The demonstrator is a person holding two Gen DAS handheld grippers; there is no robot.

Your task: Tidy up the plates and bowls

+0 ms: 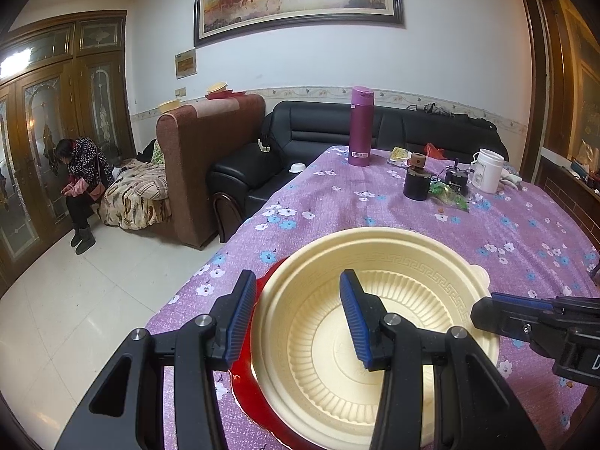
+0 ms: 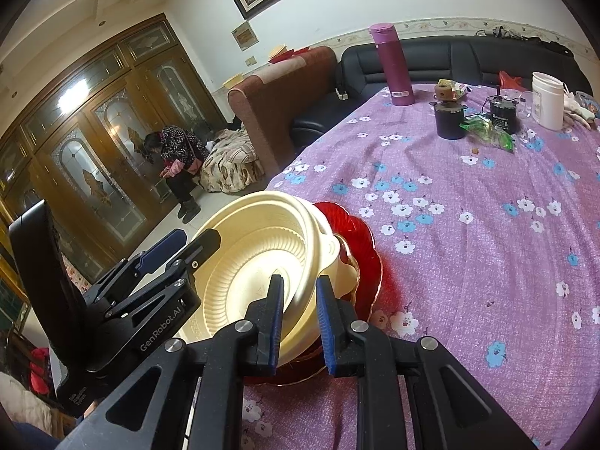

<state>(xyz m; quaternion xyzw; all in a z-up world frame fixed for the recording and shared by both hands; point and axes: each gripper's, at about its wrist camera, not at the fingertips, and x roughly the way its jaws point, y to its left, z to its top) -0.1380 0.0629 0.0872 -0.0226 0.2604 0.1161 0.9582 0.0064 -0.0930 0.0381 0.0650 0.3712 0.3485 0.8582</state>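
The cream bowl (image 1: 375, 322) sits on the red plate (image 1: 247, 371), close to the near-left edge of the tabletop (image 1: 468, 217). In the right wrist view it looks tilted, its far side raised off the plate.

The left hand-held gripper (image 1: 300, 318) straddles the bowl's left rim, one pad outside and one inside; the jaws stand partly apart, and whether the pads press on the wall I cannot tell. The right hand-held gripper (image 2: 300, 322) is clenched narrowly around the bowl's near rim, grasping it as far as the pictures show.

Risks, as I judge them:
- the bowl looks thin and flexible; a pinch on the rim alone could buckle it, so it may slip out when lifted;
- two grips pulling unevenly could twist the bowl — or drag the red plate with it;
- the plate lies just beside the tabletop's edge; a sideways nudge to the left could push it over onto the tiled floor (image 1: 75, 318).

Open room lies ahead and to the right: a broad stretch of bare flowered cloth. The purple flask (image 1: 360, 127), dark cup (image 1: 416, 183), white jar (image 1: 487, 170) and green wrapper (image 1: 448, 193) stand well apart at the far side — no obstacle yet; leftward there is only the drop.
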